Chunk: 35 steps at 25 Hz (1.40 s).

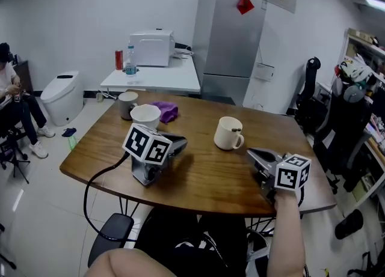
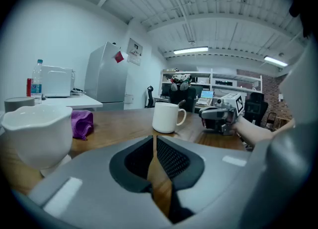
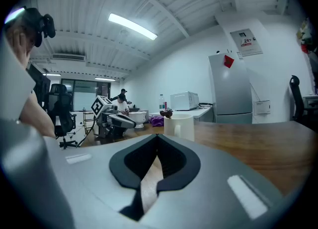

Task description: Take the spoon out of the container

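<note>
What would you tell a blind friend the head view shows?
A white mug with a spoon in it stands on a wooden table, untouched. The left tool and right tool, both shut, sit either side of it, with a white bowl, grey cup and purple cloth beyond.

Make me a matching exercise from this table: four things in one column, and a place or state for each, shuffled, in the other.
Things:
1. white mug
2. purple cloth
3. white bowl
4. right gripper

Place or state:
A. crumpled beside the white bowl
B. jaws shut, nothing held
C. holds the spoon
D. just beyond the left gripper

Pairs: 1-C, 2-A, 3-D, 4-B
</note>
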Available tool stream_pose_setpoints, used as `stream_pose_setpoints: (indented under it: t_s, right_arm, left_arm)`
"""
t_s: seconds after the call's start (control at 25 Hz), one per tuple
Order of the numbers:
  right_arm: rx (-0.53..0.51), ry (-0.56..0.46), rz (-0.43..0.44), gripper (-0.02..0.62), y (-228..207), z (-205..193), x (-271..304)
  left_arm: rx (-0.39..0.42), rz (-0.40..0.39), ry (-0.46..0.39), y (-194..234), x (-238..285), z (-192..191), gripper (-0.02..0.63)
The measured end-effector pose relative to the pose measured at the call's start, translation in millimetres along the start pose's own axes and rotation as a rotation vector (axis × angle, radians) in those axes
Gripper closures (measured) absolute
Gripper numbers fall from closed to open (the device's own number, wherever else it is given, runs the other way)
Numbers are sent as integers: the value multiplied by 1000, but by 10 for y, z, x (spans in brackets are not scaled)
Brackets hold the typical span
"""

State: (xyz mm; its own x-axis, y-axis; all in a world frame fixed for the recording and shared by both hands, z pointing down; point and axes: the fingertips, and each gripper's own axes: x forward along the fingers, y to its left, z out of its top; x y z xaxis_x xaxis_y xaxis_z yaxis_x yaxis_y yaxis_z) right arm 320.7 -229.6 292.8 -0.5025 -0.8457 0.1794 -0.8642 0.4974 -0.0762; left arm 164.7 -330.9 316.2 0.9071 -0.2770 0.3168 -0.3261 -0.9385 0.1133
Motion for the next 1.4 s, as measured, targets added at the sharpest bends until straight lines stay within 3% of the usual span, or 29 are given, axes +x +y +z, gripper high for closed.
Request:
stream_pose_setpoints:
  t_s: [0.24,0.68,0.88,1.4]
  right_arm:
    - [-17,-3,-9,592,63,26,-12]
    - [-154,-1,-6,592,274,334,42]
    - [-209,36,-46,592,218,366,65]
    - [-586,251,-241,575,-29,466,311]
  left_arm:
    - [-1,2,3,-20,11,4,584]
    - [2,6,-1,-7,24,17,584]
    - [5,2,2,-21,43,10,584]
    - [4,3,-3,-9,42,17,584]
